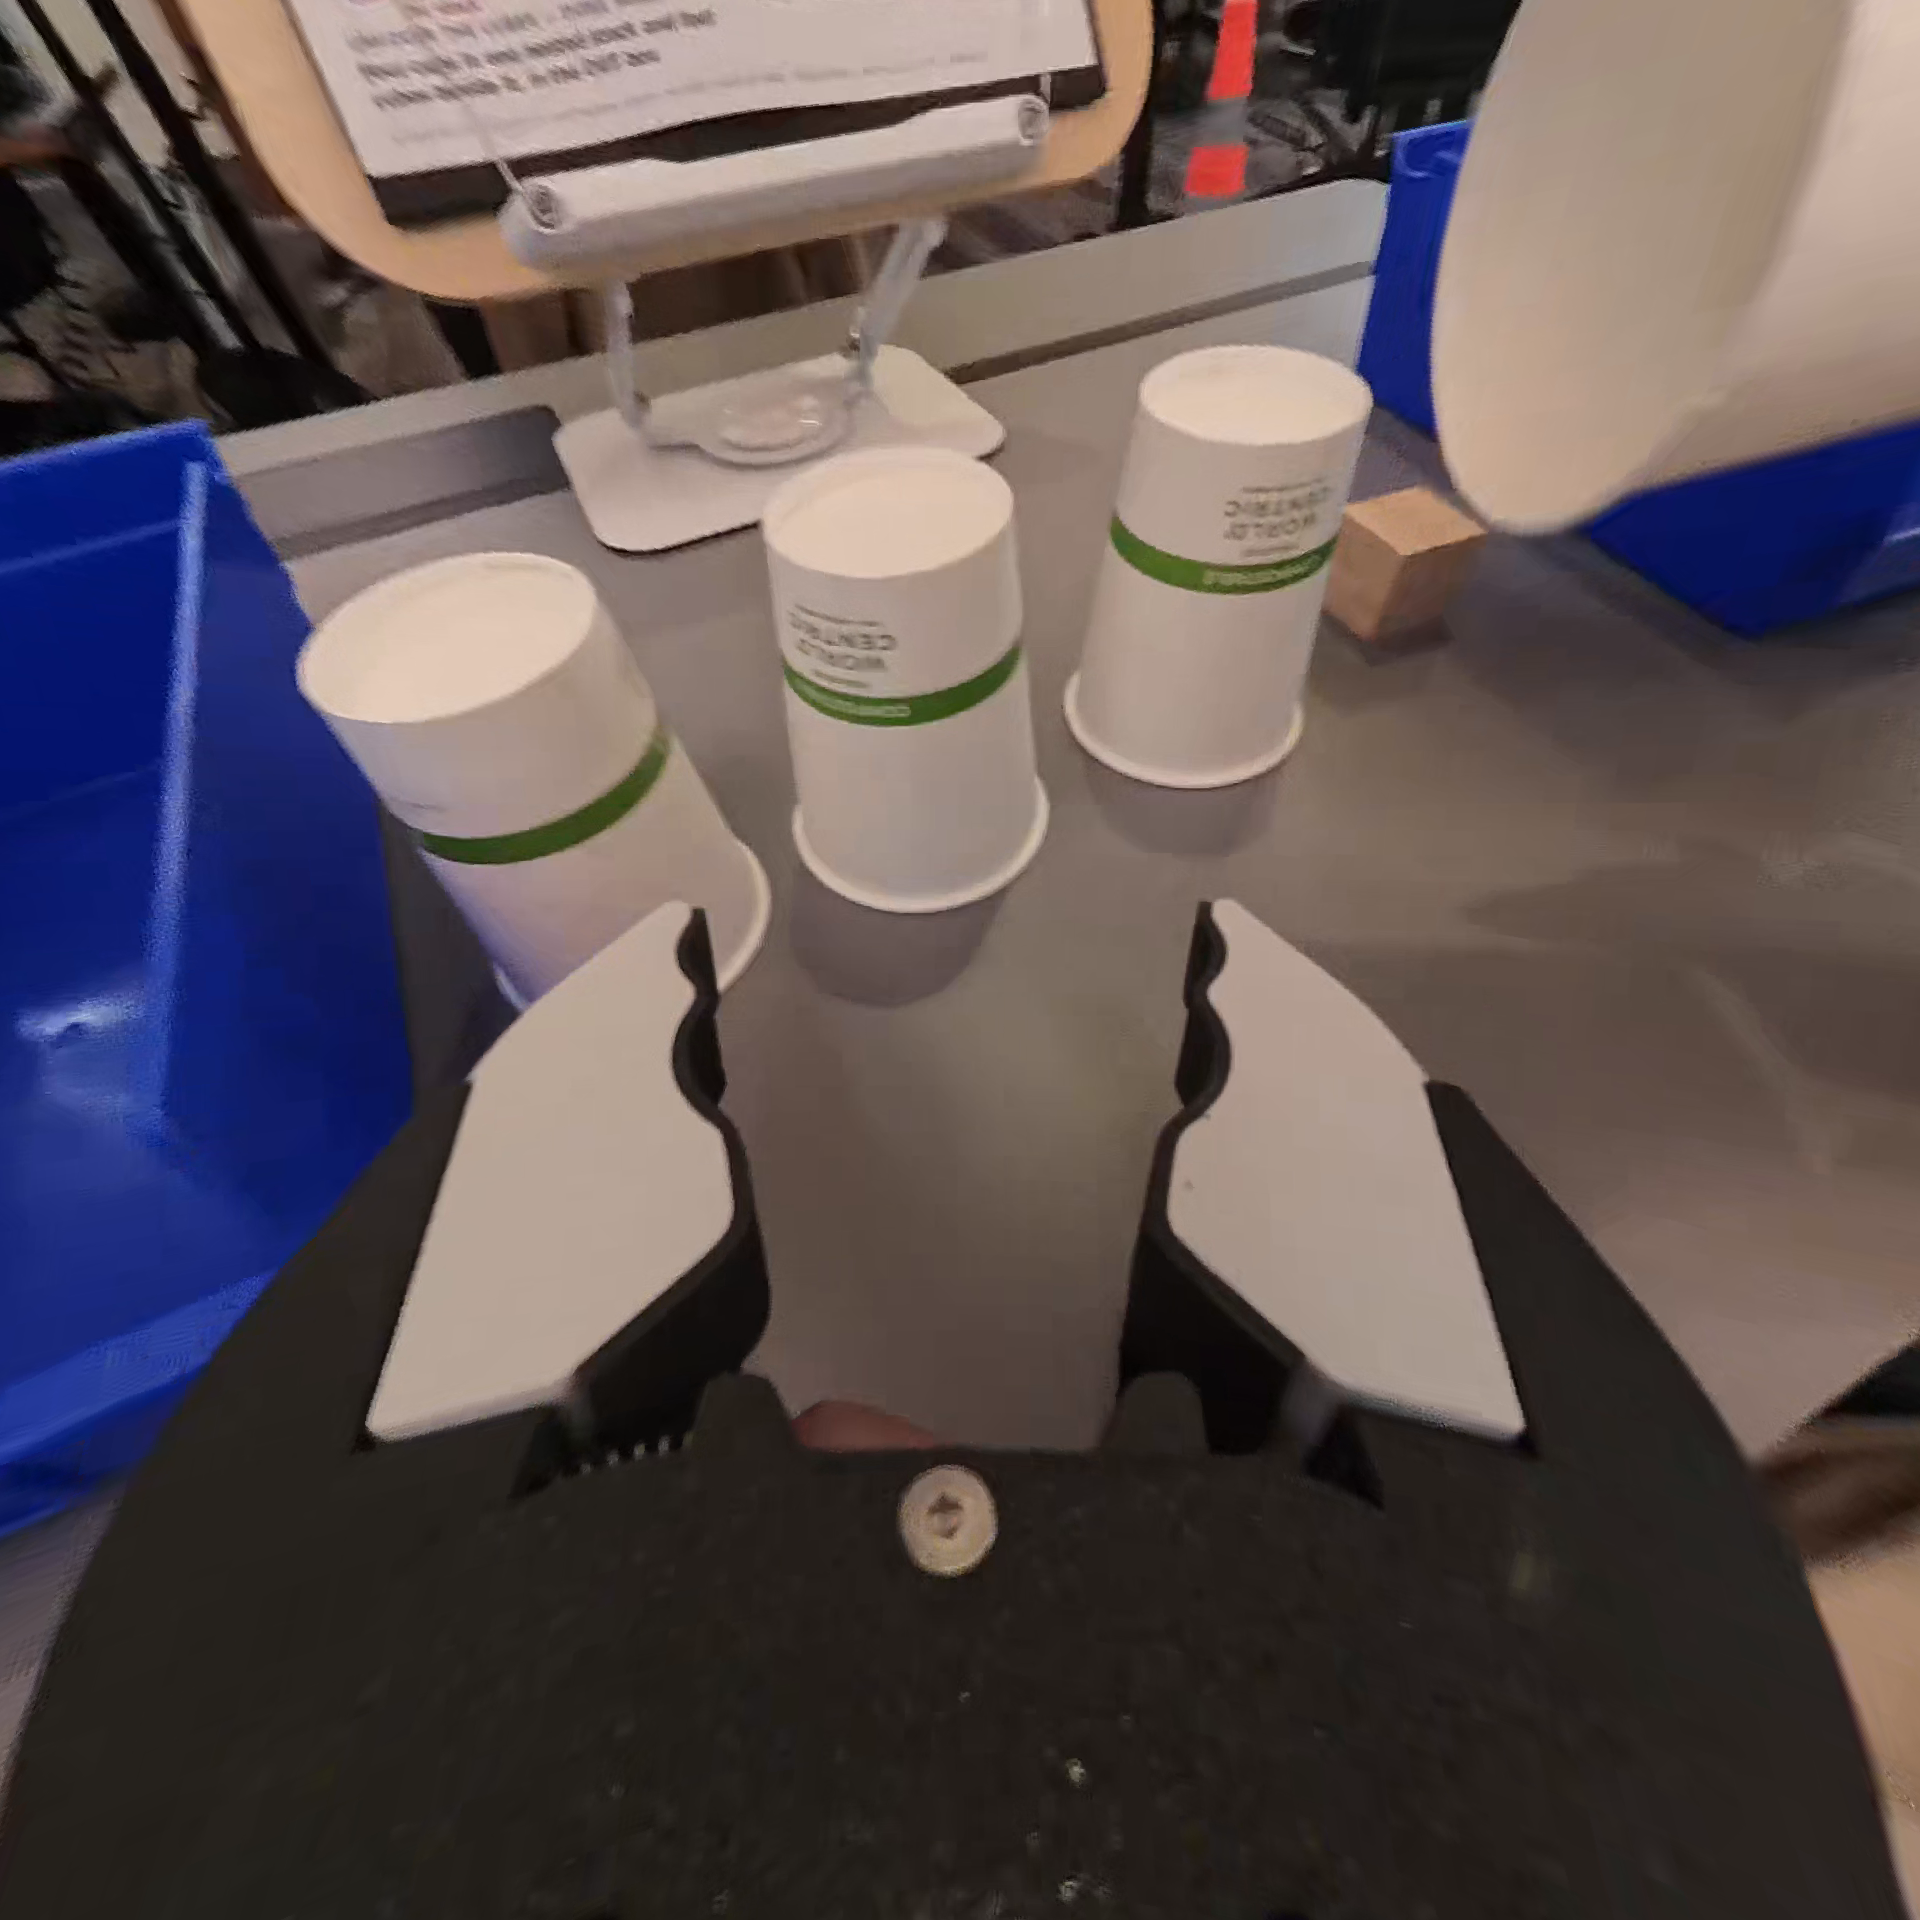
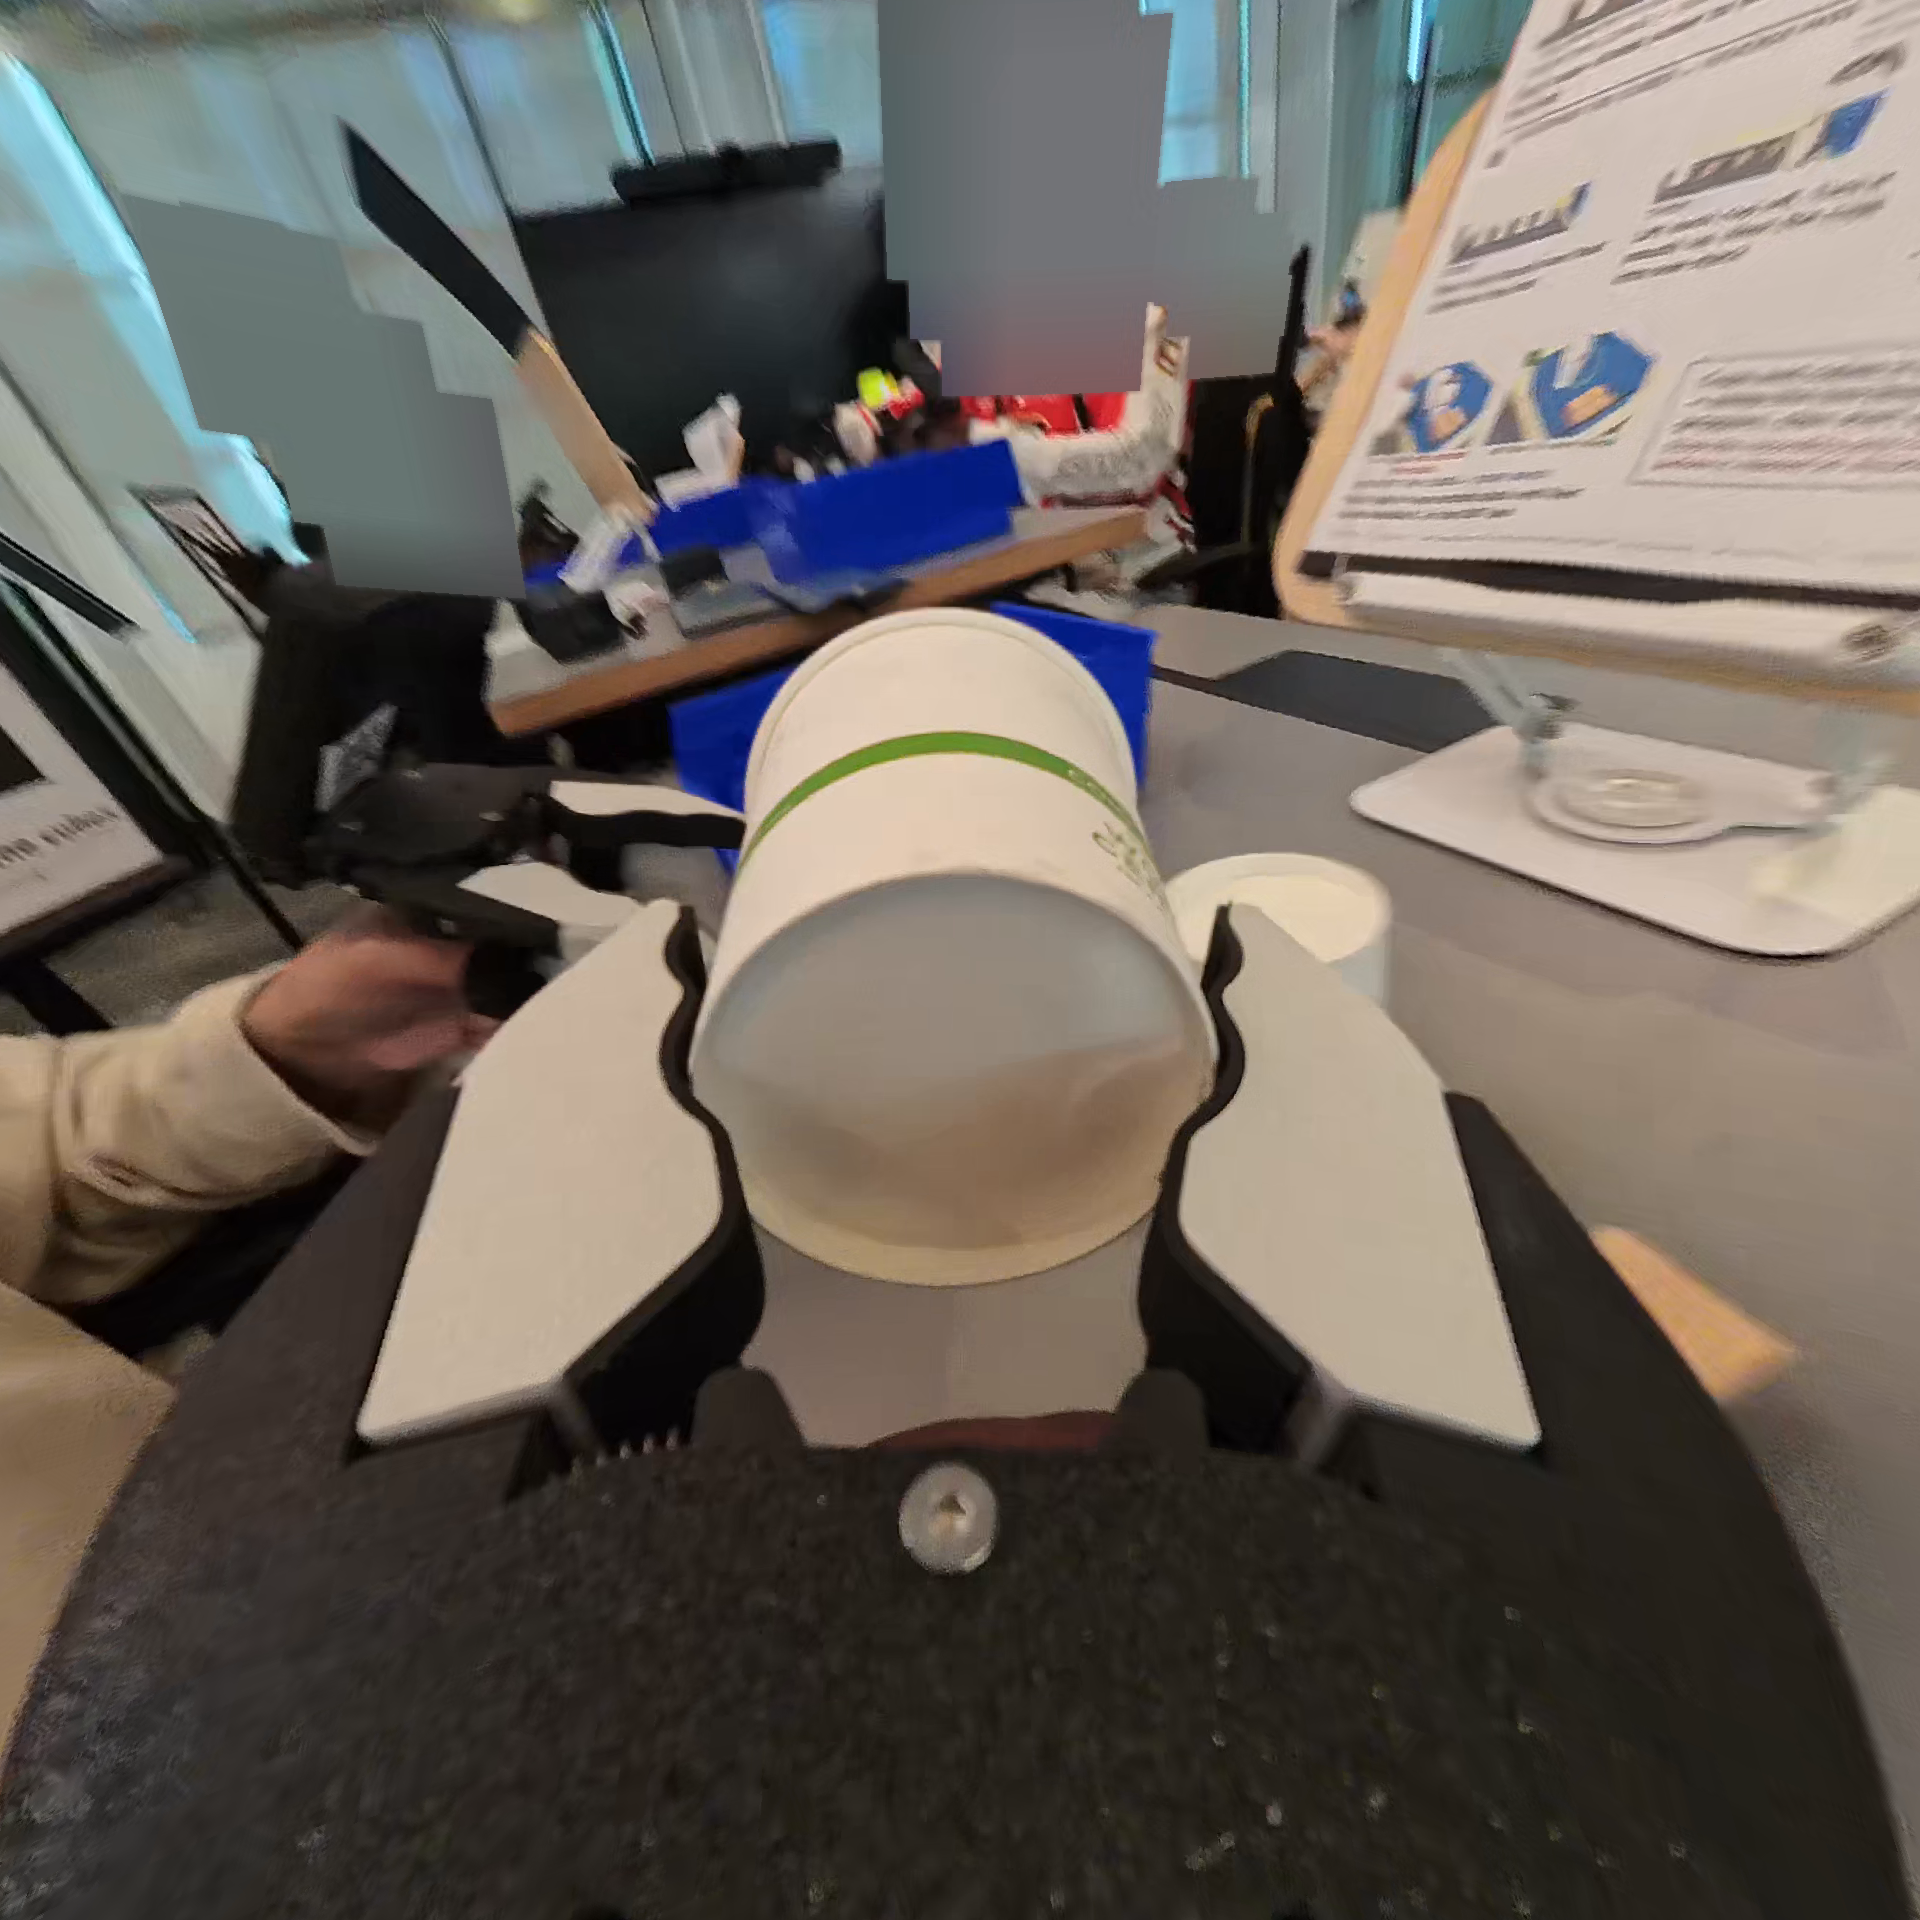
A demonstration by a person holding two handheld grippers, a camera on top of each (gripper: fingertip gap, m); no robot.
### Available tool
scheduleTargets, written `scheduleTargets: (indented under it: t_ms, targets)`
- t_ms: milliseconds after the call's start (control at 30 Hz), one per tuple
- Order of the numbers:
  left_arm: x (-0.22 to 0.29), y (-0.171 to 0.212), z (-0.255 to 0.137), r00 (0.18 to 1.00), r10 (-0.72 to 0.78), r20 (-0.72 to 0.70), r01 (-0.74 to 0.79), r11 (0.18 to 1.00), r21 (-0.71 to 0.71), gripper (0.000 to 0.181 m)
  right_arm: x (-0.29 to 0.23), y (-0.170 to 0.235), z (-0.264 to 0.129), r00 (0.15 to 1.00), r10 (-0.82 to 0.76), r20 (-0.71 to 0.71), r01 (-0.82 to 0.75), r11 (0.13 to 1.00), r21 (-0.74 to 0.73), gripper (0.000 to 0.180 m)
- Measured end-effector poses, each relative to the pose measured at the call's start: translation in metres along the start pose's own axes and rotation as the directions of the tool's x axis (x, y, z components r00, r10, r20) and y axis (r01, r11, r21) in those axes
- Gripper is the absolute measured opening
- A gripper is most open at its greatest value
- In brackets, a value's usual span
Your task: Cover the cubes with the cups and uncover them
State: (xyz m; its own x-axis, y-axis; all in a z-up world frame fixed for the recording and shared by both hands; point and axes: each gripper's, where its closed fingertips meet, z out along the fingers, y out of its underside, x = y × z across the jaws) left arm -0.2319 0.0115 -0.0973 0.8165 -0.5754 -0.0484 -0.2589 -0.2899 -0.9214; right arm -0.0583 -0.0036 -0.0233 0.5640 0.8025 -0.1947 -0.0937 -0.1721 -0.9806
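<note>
The right gripper (image 2: 951, 1049) has a white cup (image 2: 951, 935) pinched between its fingers, lifted clear of the table, lying on its side with the base toward the camera and the mouth pointing away. A green band circles the cup's wall. In the left wrist view that same cup (image 1: 1662, 260) hangs high at the upper right, mouth tilted down over the table.

The left gripper (image 1: 951, 997) is spread wide and holds nothing; only grey table (image 1: 1455, 935) shows between its fingers. Just ahead of it stand three cups upside down in a row: the left cup (image 1: 540, 769) leaning, right by the left finger, then the middle cup (image 1: 904, 686), then the right cup (image 1: 1216, 571). Whatever sits under them is hidden. Just beside the right cup, a wooden cube (image 1: 1403, 561) sits bare on the table, below the lifted cup's mouth.

Blue bins flank the table, left bin (image 1: 156, 883) and right bin (image 1: 1766, 540). Behind the cups, a stand (image 1: 779, 436) props up a printed sheet (image 1: 707, 62).
</note>
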Motion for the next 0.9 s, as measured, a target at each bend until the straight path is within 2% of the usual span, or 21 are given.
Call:
scheduleTargets:
  t_ms: [100,167,267,367,467,633,800,900]
  targets:
    - [0.012,-0.001,-0.006,0.994,-0.053,-0.093,0.054,0.998,0.008,0.085,0.024,-0.028,-0.029,0.984,-0.135,-0.113,0.106,0.967,-0.232,0.091]
    - [0.014,0.001,-0.006,0.991,-0.056,-0.119,0.058,0.998,0.018,0.082,0.048,-0.044,-0.048,0.949,-0.268,-0.168,0.181,0.895,-0.408,0.091]
    - [0.021,0.009,0.0,0.989,-0.027,-0.145,0.028,1.0,0.01,0.079,0.088,-0.036,-0.063,0.886,-0.458,-0.074,0.287,0.665,-0.689,0.091]
    - [0.032,0.014,0.003,0.987,0.022,-0.16,-0.024,1.0,-0.012,0.079,0.11,-0.009,-0.059,0.907,-0.421,0.033,0.25,0.472,-0.845,0.092]
    - [0.037,0.014,0.0,0.987,0.079,-0.142,-0.08,0.997,0.0,0.077,0.127,0.019,-0.043,0.907,-0.404,0.122,0.257,0.3,-0.919,0.092]
    - [0.035,0.012,-0.006,0.987,0.114,-0.117,-0.114,0.993,0.001,0.076,0.142,0.057,-0.021,0.915,-0.355,0.191,0.246,0.117,-0.962,0.092]
    - [0.029,0.013,-0.006,0.988,0.033,-0.148,-0.037,0.999,-0.024,0.076,0.145,0.075,-0.013,0.924,-0.321,0.206,0.234,0.051,-0.971,0.092]
    - [0.028,0.015,-0.005,0.989,0.043,-0.144,-0.049,0.998,-0.035,0.076,0.145,0.083,-0.011,0.922,-0.319,0.217,0.239,0.031,-0.97,0.092]
